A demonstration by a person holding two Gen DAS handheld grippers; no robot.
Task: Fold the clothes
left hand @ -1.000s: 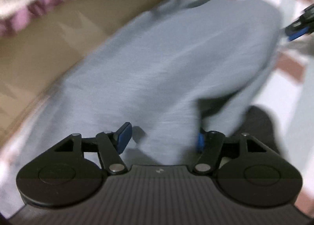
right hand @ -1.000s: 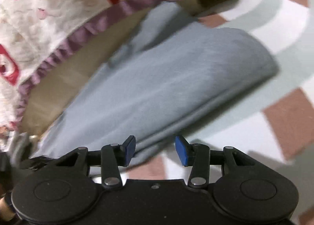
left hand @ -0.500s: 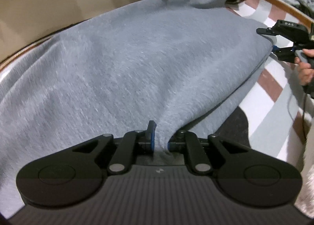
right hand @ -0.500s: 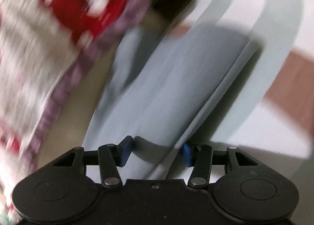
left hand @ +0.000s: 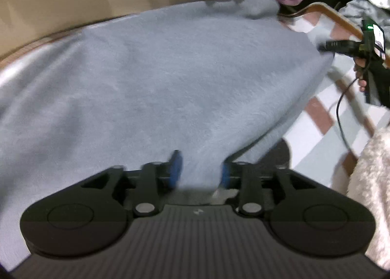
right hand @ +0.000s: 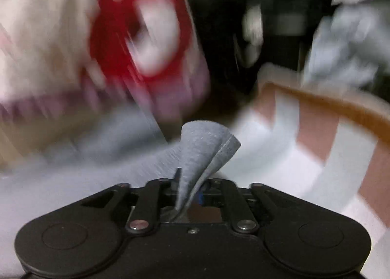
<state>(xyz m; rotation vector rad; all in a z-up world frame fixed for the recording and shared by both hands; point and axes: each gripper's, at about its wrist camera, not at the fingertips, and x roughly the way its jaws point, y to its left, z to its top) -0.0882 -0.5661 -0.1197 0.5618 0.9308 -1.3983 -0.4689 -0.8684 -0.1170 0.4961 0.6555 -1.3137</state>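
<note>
The left gripper [left hand: 200,169] has its jaws opening, with the near edge of the grey cloth [left hand: 170,79] between the blue pads but not pinched. The right gripper [right hand: 189,182] is closing on a bunched corner of the same cloth [right hand: 207,147], which fans up from its jaws. The cloth lies spread over a striped mat [left hand: 314,120] with a brown rim. Beyond it sits a red-and-white blanket [right hand: 61,35] with a purple frill.

Each camera sat close behind its own jaws, angled downward. Both views shared the grey garment [left hand: 170,79] and the striped cover [right hand: 280,147].
</note>
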